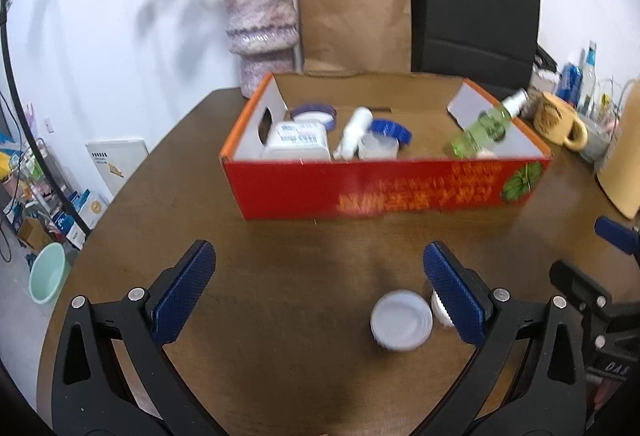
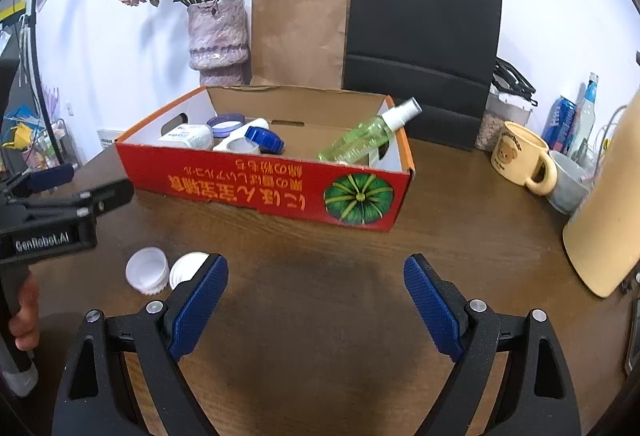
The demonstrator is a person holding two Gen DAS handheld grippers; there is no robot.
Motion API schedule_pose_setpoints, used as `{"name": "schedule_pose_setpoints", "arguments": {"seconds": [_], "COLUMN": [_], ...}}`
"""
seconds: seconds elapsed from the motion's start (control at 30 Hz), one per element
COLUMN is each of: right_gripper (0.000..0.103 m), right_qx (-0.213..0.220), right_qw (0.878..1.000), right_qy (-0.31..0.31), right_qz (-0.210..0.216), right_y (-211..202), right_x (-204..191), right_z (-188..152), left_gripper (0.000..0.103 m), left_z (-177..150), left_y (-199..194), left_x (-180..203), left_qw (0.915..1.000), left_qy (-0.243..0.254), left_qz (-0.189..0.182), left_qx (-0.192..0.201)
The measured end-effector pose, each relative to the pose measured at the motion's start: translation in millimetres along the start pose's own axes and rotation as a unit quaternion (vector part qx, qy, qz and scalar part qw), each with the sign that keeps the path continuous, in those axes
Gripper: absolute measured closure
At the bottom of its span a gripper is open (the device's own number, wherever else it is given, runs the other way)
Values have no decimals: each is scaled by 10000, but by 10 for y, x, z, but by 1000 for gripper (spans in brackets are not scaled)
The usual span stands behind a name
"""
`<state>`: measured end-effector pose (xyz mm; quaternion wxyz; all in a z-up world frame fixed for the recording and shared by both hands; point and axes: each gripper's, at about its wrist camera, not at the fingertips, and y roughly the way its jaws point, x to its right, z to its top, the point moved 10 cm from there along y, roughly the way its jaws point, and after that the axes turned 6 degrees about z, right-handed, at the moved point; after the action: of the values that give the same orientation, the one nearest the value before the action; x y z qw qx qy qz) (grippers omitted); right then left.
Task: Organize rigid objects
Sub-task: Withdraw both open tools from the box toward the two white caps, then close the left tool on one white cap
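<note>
Both my grippers, left gripper (image 1: 319, 292) and right gripper (image 2: 316, 310), gape empty; next I grab the small white ribbed plastic caps (image 1: 401, 320) for the red cardboard box (image 1: 384, 187).

1. Bare brown wooden table (image 2: 312, 316) lies open ahead of you.
2. Two white ribbed plastic caps (image 2: 147, 272) sit on it at front left.
3. Beyond, a long red cardboard box (image 2: 280, 191) blocks the way.
4. A yellow ceramic mug (image 2: 520, 155) stands at its right.
</note>
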<state>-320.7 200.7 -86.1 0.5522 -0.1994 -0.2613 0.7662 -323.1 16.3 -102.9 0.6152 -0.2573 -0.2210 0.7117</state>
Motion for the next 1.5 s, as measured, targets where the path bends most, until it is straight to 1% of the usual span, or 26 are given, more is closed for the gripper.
{"name": "schedule_pose_setpoints", "arguments": {"seconds": [0.27, 0.43, 0.67, 0.87, 0.97, 1.03, 1.1, 1.13, 1.2, 1.23, 1.3, 1.33, 1.37, 1.5], "right_gripper": [10, 10, 10, 10, 10, 10, 10, 10, 10, 10, 10, 10, 10, 10], "right_qx": [-104, -137, -164, -258, -281, -297, -308, -318, -329, -329, -332, -333, -335, -337], "right_qw": [9999, 9998, 9997, 9995, 9995, 9995, 9994, 9994, 9994, 9994, 9994, 9994, 9993, 9993], "right_qy": [76, 143, 183, 164, 149, 146, 143, 139, 131, 133, 138, 136, 136, 135], "right_qz": [28, 48, 38, 25, 24, 24, 23, 23, 18, 19, 22, 20, 20, 22], "right_y": [-99, -136, -148, -92, -74, -62, -53, -48, -41, -42, -37, -36, -34, -32], "right_x": [8, 22, 20, 0, -7, -7, -8, -10, -12, -14, -15, -15, -15, -15], "right_z": [-203, -266, -305, -336, -351, -355, -359, -363, -368, -369, -368, -368, -369, -369], "left_gripper": [0, 0, 0, 0, 3, 10, 22, 25, 38, 41, 53, 57, 66, 66], "left_z": [-318, -476, -536, -521, -522, -523, -532, -537, -544, -545, -541, -540, -539, -530], "left_y": [-37, 36, 153, 204, 225, 240, 248, 254, 253, 249, 232, 222, 214, 189], "left_x": [178, 234, 229, 242, 267, 283, 309, 322, 352, 359, 383, 392, 399, 424], "left_qw": [9987, 9970, 9959, 9957, 9954, 9951, 9946, 9944, 9940, 9939, 9938, 9939, 9939, 9936], "left_qy": [377, 412, 352, 316, 297, 302, 306, 318, 322, 325, 346, 361, 373, 395], "left_qz": [-104, -176, -129, -115, -189, -215, -280, -299, -381, -405, -468, -484, -499, -583], "left_qx": [-336, -630, -828, -859, -896, -919, -948, -965, -978, -972, -948, -928, -913, -879]}}
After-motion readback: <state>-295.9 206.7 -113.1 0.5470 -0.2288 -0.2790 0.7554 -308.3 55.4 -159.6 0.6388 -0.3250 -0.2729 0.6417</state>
